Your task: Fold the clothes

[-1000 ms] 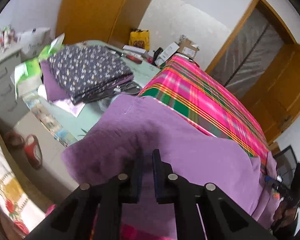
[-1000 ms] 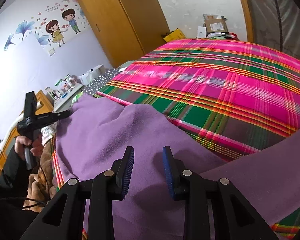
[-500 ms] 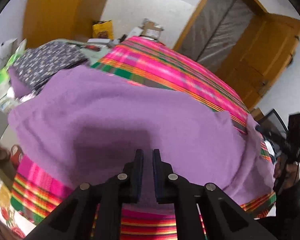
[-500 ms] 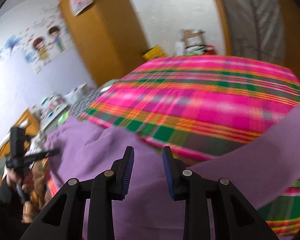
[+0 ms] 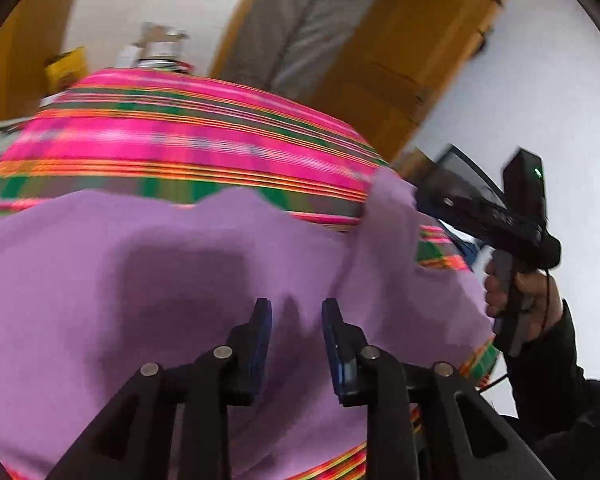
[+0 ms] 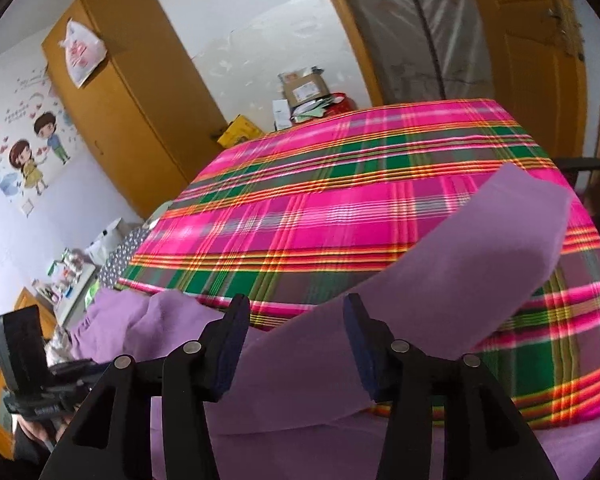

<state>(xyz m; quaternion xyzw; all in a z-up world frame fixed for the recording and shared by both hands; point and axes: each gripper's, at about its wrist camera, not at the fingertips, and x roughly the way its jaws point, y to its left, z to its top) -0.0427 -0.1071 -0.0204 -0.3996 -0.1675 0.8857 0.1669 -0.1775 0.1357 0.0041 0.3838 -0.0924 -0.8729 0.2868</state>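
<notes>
One purple garment [image 5: 148, 280], two tools [image 5: 296, 320]

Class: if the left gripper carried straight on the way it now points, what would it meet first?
Most likely the purple garment spread on the plaid bedcover. The left gripper, jaws opening with nothing pinched, tilts down at the cloth just ahead; exact depth is unclear.

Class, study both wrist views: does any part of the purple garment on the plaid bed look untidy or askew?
Yes. The purple fleece garment lies rumpled; one long sleeve juts diagonally across the pink plaid bedcover, unfolded.
</notes>
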